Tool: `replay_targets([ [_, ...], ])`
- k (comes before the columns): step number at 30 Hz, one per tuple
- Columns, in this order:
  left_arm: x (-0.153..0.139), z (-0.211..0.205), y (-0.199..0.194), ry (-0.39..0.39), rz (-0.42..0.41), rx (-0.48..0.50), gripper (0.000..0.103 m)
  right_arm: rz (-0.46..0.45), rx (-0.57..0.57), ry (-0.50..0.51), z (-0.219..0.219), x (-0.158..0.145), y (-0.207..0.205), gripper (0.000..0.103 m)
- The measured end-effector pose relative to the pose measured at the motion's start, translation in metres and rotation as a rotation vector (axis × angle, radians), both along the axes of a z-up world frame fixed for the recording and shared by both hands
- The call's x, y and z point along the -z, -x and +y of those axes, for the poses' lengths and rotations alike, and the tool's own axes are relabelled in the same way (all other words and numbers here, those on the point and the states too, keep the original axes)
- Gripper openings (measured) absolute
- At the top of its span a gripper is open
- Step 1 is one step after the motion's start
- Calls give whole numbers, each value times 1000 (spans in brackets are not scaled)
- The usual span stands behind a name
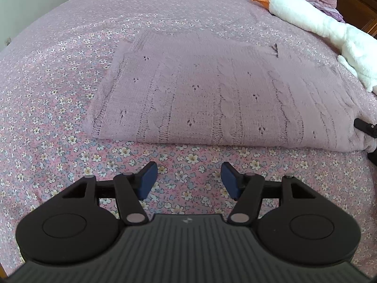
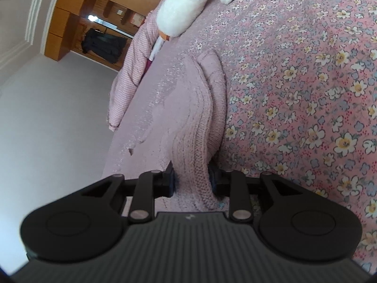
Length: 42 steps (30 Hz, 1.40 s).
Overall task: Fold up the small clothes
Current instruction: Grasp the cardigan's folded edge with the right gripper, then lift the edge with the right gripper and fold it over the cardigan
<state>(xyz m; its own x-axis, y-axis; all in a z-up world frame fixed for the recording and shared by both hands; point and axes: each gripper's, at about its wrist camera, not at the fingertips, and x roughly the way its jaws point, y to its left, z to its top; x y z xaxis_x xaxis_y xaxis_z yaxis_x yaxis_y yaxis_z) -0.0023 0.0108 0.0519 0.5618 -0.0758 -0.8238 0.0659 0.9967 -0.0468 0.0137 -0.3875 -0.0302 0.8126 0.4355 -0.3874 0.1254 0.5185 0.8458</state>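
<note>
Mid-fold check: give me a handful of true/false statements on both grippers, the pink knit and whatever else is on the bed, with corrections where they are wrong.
1. The left gripper is open and holds nothing. True.
2. The right gripper is open and clear of the cloth. False: it is shut on the pink knit garment, pinching a thick edge.
3. The garment lies on a floral bedspread. True.
4. A white plush goose lies on top of the garment. False: it lies on the bedspread beyond the garment's far right corner.
5. The left gripper's pads are touching the garment. False: they hang short of its near edge, over bedspread.
</note>
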Motion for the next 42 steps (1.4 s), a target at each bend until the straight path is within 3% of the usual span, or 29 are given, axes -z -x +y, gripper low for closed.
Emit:
replay_targets([
  [7, -1, 2, 1, -17, -4, -2, 67, -24, 1, -30, 3, -3, 5, 32],
  [10, -2, 4, 1, -19, -7, -6, 67, -29, 34, -66, 4, -4, 6, 45],
  [12, -2, 6, 1, -20, -8, -7, 67, -59, 29, -99, 3, -5, 7, 62],
  [16, -2, 9, 0, -20, -9, -14, 67, -65, 23, -123, -1, -8, 4, 67],
  [22, 2, 7, -1, -23, -2, -8, 67, -70, 80, -213, -8, 0, -2, 63],
  [25, 3, 6, -1, -24, -1, -5, 67, -35, 112, -182, -8, 2, -2, 37],
  [27, 2, 7, -1, -24, -2, -4, 67, -24, 121, -157, -6, 3, 0, 31],
  [33, -1, 12, 0, -24, -4, -10, 67, -52, 116, -73, 2, -12, 3, 29],
  [42, -7, 18, 2, -28, -11, -18, 67, -151, 38, 89, 29, -58, -8, 29],
])
